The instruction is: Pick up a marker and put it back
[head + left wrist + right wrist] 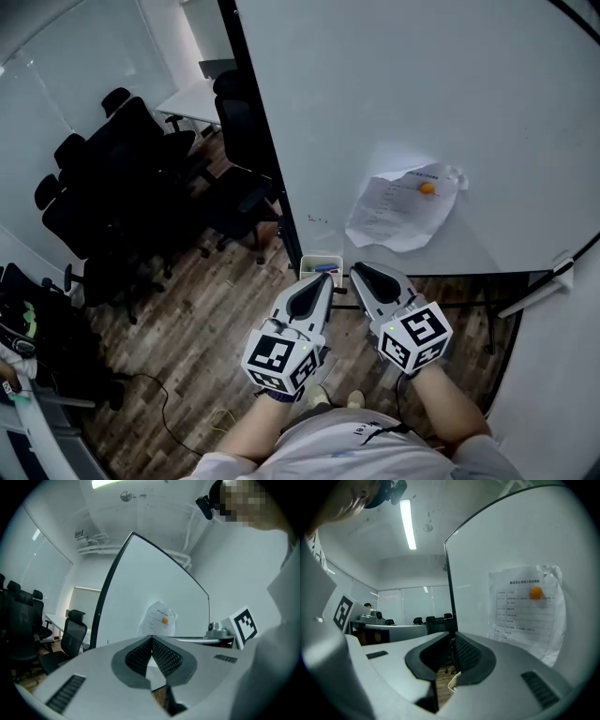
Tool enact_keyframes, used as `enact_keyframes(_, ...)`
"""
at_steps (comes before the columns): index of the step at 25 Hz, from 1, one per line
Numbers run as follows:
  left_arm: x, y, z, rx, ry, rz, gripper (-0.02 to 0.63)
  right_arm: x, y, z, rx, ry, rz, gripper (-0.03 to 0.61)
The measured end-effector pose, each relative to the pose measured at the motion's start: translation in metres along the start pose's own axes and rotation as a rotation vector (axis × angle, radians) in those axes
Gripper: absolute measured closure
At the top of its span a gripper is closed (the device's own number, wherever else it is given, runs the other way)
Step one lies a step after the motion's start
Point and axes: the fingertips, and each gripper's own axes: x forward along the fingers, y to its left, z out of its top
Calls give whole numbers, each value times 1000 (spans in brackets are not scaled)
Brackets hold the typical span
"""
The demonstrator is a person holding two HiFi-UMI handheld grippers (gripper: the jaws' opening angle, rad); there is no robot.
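A small white holder box hangs at the lower left corner of the whiteboard, and a blue marker lies in it. In the head view both grippers point up at this box from just below. My left gripper is shut, its ribbed pads meeting at the tip with nothing between them. My right gripper sits just right of the box, jaws together and empty. A corner of the white box shows low in the right gripper view.
A crumpled printed sheet is pinned to the whiteboard by an orange magnet. The board's black frame runs down to the box. Black office chairs and a white table stand on the wood floor at left.
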Motion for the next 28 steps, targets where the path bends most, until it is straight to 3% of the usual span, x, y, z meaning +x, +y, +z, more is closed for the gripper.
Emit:
enact_keyframes(10, -2, -17, 2, 5, 5, -6, 603, -10, 9, 16, -13, -16, 14, 548)
enact_keyframes(28, -10, -14, -4, 2, 7, 17, 603, -10, 23, 8, -42, 10, 49, 566)
